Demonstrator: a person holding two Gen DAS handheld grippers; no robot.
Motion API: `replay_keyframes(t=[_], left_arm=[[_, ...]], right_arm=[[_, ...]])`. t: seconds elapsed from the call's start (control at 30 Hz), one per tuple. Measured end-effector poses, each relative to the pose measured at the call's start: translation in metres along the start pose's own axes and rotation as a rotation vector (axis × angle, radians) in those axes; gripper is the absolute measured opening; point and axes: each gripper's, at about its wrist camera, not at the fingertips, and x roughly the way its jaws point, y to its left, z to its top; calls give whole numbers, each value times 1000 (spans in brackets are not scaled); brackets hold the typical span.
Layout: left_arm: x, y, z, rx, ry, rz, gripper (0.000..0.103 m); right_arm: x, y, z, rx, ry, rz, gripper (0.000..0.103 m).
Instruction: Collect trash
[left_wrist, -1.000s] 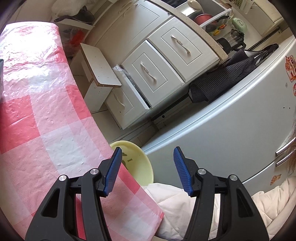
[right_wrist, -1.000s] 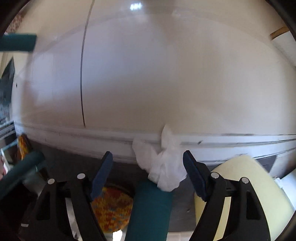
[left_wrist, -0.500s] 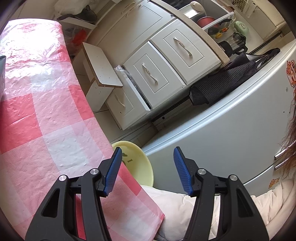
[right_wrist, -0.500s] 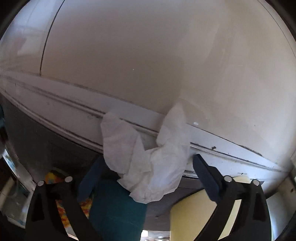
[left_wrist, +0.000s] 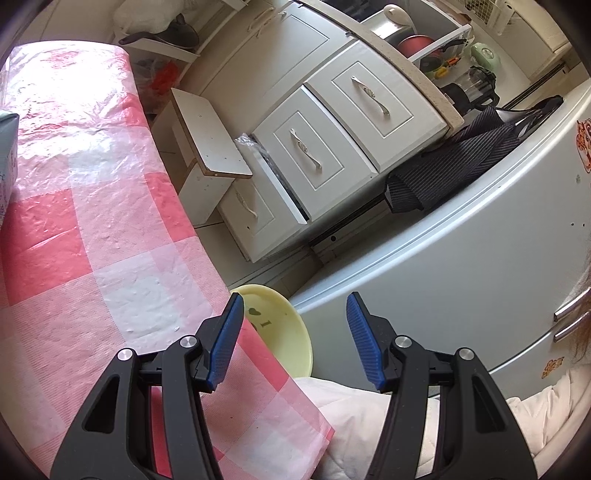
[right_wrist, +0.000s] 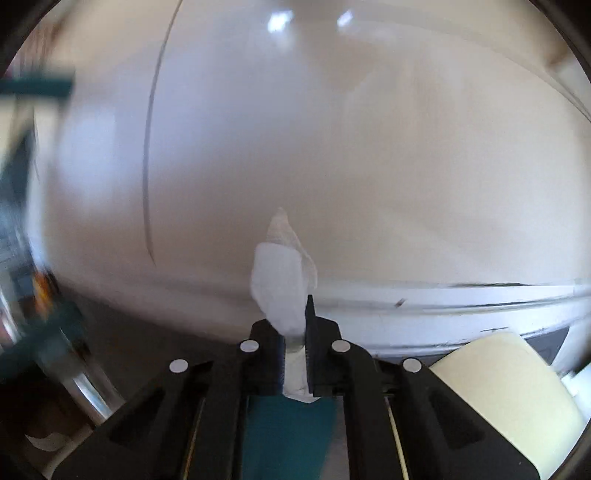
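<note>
A crumpled white tissue (right_wrist: 282, 273) sticks up between the fingers of my right gripper (right_wrist: 293, 325), whose jaws are closing and press on it from both sides. This view is motion-blurred. Below the gripper lies a teal cylinder (right_wrist: 288, 435), and a white appliance door (right_wrist: 332, 147) fills the background. My left gripper (left_wrist: 293, 299) stands open with nothing between its blue pads (left_wrist: 225, 339). It hovers over the edge of a table with a pink checked cloth (left_wrist: 92, 221).
A pale yellow round dish (left_wrist: 284, 336) sits on the floor below the table edge; it also shows as a pale yellow shape (right_wrist: 506, 391). A silver fridge (left_wrist: 461, 266), white drawers (left_wrist: 306, 158), one pulled out, and a small wooden stool (left_wrist: 210, 144) stand nearby. A person's white clothing (left_wrist: 369, 424) is under the left gripper.
The right gripper's wide jaws have come together on the tissue that stood loose between them, and its view has swung. The left gripper has stayed put.
</note>
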Motion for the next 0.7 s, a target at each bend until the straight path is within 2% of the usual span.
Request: replay_keyframes(t=[0.07, 0.1, 0.13, 0.27, 0.37, 0.43, 0.5, 0.57, 0.63, 0.67, 0.7], left_arm=[[0, -1, 0, 2, 0, 8, 55], [1, -2, 0, 2, -1, 11, 55], [1, -1, 0, 3, -2, 14, 55], [1, -1, 1, 1, -3, 25, 55], [1, -1, 1, 1, -7, 33, 55], [1, -1, 1, 3, -9, 42, 55], [2, -3, 1, 8, -9, 55, 55], [2, -4, 1, 14, -10, 69, 55], [2, -4, 1, 17, -12, 84, 55], [2, -4, 1, 17, -14, 90, 55], [2, -4, 1, 17, -15, 98, 55]], right_arm=[[-33, -12, 5, 96, -114, 118, 9], [-49, -20, -5, 132, -164, 196, 9], [-68, -27, 3, 169, -206, 252, 9], [-141, -36, 3, 181, -369, 349, 9], [-198, -59, -2, 155, -460, 376, 9], [-228, -77, -17, 152, -516, 402, 9], [-269, -110, -49, 144, -573, 423, 9], [-293, -112, -69, 132, -614, 426, 9], [-296, -114, -100, 114, -651, 386, 9], [-300, -116, -116, 98, -673, 341, 9], [-304, -113, -111, 87, -685, 300, 9]])
